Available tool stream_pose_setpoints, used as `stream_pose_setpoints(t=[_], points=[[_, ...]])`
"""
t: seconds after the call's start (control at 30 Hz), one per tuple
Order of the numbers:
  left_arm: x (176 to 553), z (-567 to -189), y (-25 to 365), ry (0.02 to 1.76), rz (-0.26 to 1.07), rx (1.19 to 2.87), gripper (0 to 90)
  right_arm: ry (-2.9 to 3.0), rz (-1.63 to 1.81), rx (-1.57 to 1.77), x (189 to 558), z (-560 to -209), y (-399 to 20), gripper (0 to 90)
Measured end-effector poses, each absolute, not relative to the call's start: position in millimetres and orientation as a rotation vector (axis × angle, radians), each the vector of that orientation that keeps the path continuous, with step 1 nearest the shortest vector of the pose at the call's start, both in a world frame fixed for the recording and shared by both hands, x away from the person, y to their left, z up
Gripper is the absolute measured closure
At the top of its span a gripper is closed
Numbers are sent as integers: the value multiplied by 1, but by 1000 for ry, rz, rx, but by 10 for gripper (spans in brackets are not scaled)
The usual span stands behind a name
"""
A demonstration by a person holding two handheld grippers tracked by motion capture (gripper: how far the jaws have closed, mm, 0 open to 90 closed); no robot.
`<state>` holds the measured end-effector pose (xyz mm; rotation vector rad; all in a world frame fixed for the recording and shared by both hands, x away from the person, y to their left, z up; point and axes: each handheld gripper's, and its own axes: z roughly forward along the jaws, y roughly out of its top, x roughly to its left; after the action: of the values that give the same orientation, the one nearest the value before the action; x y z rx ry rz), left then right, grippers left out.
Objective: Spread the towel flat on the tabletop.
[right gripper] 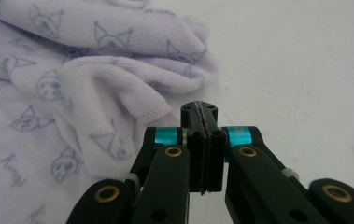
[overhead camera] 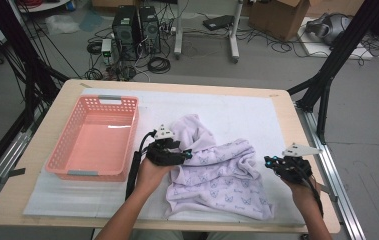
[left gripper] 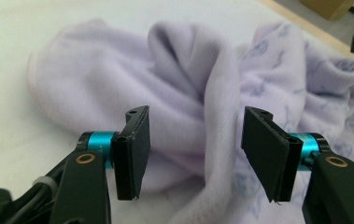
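Forearms enter low. Left claw (overhead camera: 186, 154) open, a fold of the lilac towel (overhead camera: 217, 172) between its jaws, unpinched. Right claw (overhead camera: 268, 161) closed, empty, beside the towel's edge. Towel crumpled mid-table (overhead camera: 257, 107), right of the pink basket (overhead camera: 97, 137). Advice: open right, pinch one corner only.

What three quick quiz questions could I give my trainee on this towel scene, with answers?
1. True or false: the right gripper is clamped on the lilac towel.
2. Which stands open, with a fold of the towel between its pads but not pressed: A, the left gripper, or B, the right gripper?
3. What sits on the table left of the towel?

Key
1. False: its jaws are shut on nothing, beside the towel's edge.
2. A.
3. A pink basket, nothing in it.
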<state>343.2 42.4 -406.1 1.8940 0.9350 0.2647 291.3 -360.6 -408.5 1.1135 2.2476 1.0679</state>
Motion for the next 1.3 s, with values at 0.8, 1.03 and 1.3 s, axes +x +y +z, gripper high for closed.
stream_pose_setpoints(t=[0.8,1.03,1.3], points=[[407,-420,-50,903,160,2179,774,2021,1254,1238,294,-412,-390,540],[394,-387,-84,739,73,2043,818,1986,1260,1279,291,-412,-398,540],[368,-375,-33,731,126,1997,819,1992,1229,1287,302,-409,-399,493]])
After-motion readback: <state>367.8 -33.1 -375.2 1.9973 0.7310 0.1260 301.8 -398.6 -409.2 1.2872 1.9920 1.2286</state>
